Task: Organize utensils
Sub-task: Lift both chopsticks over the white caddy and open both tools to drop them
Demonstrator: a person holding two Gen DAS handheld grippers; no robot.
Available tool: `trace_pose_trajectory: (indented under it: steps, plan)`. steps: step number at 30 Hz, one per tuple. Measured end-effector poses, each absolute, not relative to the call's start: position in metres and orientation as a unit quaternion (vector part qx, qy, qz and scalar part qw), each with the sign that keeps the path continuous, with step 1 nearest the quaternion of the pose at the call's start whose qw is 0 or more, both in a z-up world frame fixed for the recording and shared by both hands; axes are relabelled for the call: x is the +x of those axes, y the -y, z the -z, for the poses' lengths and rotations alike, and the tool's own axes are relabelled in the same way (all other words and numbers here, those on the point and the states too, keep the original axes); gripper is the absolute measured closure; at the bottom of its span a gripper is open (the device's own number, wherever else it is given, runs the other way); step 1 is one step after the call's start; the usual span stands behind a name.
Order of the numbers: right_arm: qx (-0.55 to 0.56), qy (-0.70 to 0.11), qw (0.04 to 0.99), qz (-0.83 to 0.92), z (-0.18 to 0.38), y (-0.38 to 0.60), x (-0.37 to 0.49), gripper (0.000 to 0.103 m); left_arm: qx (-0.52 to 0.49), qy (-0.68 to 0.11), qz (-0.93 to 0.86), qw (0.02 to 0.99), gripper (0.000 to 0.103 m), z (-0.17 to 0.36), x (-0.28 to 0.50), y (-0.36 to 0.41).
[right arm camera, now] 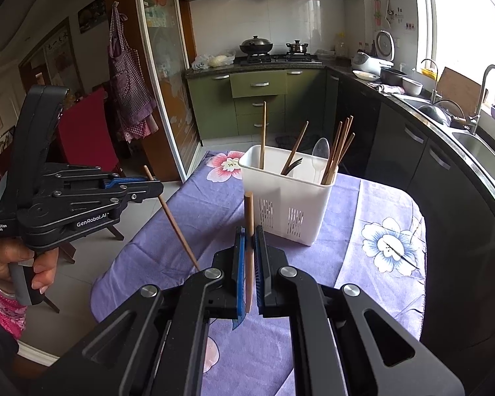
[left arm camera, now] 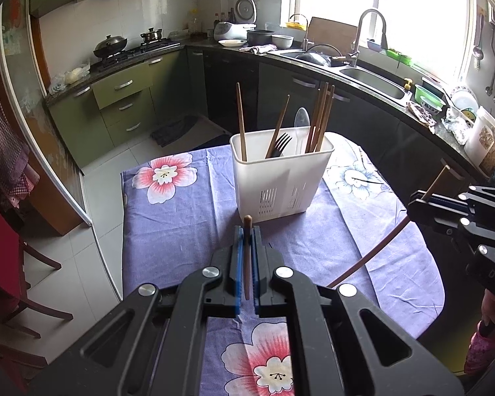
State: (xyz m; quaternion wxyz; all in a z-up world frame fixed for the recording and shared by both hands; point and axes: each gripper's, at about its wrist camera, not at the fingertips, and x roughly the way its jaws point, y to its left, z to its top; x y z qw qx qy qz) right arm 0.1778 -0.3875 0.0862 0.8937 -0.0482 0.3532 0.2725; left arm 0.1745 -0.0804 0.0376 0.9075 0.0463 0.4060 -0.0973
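Observation:
A white slotted utensil holder point(left arm camera: 280, 178) point(right arm camera: 290, 204) stands upright on the purple floral tablecloth point(left arm camera: 181, 224) point(right arm camera: 363, 198). It holds several brown chopsticks, a black fork point(left arm camera: 280, 143) and a clear plastic spoon point(left arm camera: 302, 122). My left gripper point(left arm camera: 247, 231) point(right arm camera: 160, 189) is shut on one brown chopstick point(left arm camera: 246, 264) point(right arm camera: 175, 221), just in front of the holder. My right gripper point(right arm camera: 251, 234) point(left arm camera: 415, 201) is shut on another brown chopstick point(right arm camera: 249, 217) point(left arm camera: 373, 254), to the right of the holder and above the table. A hand point(right arm camera: 16, 264) grasps the left gripper's handle.
A dark kitchen counter with a sink point(left arm camera: 373, 79) and tap curves along the right. A stove with pots point(right arm camera: 270, 49) sits at the back. Beyond the table's left edge stand a red chair point(right arm camera: 85, 128) and a glass sliding door point(right arm camera: 168, 99). The floor is pale tile.

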Motion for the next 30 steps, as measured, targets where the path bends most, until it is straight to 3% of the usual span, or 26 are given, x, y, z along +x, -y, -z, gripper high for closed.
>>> trace_pose_trajectory:
  steps: [14, 30]
  plan:
    - [-0.057, -0.328, 0.904, -0.270, -0.137, 0.384, 0.196, 0.097, 0.038, -0.384, 0.127, 0.914, 0.099, -0.094, 0.189, 0.091]
    - [0.001, -0.248, 0.936, -0.249, -0.231, 0.415, 0.260, 0.097, 0.039, -0.287, 0.125, 0.949, 0.099, -0.195, 0.232, 0.109]
